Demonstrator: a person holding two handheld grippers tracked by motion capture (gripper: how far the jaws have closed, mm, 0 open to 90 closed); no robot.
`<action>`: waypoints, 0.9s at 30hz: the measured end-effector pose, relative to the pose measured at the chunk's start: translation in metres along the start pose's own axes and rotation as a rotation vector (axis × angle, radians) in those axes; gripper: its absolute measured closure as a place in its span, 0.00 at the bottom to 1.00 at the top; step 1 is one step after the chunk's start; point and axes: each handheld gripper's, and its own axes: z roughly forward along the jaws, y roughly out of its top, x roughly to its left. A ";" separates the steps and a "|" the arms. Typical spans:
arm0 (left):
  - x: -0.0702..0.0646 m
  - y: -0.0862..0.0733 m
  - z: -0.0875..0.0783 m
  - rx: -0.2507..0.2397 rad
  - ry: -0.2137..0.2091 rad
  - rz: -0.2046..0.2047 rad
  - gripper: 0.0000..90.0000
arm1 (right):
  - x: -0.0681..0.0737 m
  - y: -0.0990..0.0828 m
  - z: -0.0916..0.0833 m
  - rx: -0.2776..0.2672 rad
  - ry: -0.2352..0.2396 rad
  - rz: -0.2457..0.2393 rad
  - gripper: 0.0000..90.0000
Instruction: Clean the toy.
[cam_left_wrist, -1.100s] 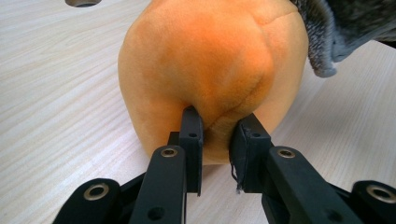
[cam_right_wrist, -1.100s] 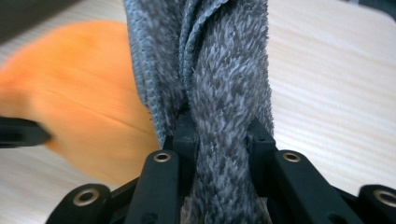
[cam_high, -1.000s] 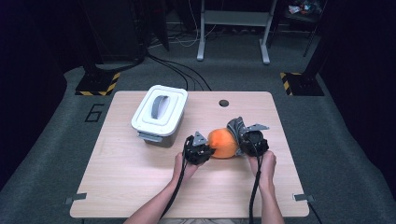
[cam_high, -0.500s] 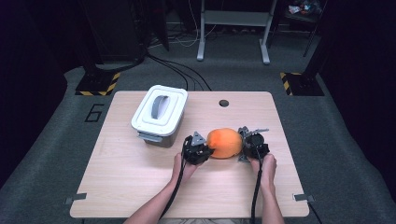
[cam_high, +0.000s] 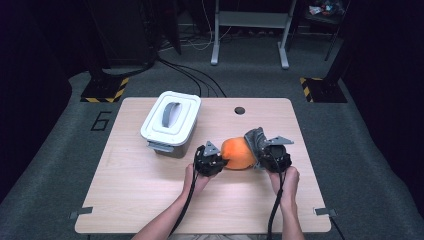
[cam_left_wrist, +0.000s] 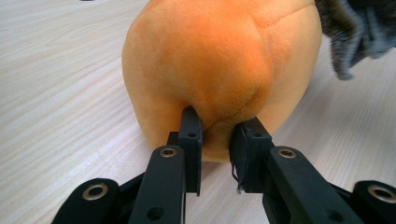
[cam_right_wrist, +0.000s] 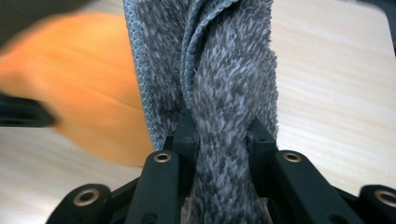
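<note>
Tabletop (cam_high: 150, 200): lidded white bin (cam_high: 170, 123), contents hidden.

The orange plush toy (cam_high: 239, 153) lay between both grippers, pinched by the left; the grey fuzzy cloth (cam_right_wrist: 224, 98) hung bunched in the right.

Overhead view — two close gripper views

Orange plush toy (cam_high: 238, 153), grey fluffy cloth (cam_right_wrist: 224, 93), white bin (cam_high: 170, 120)
</note>
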 end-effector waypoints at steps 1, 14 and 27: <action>0.000 0.000 0.000 -0.001 -0.002 0.004 0.83 | 0.005 0.003 -0.002 -0.007 0.007 -0.016 0.79; -0.004 -0.001 0.001 -0.039 0.009 0.032 0.55 | 0.005 0.010 0.019 0.032 0.022 -0.015 0.79; -0.009 0.001 0.013 -0.040 0.074 0.127 0.67 | 0.002 0.016 0.026 0.039 0.007 -0.022 0.80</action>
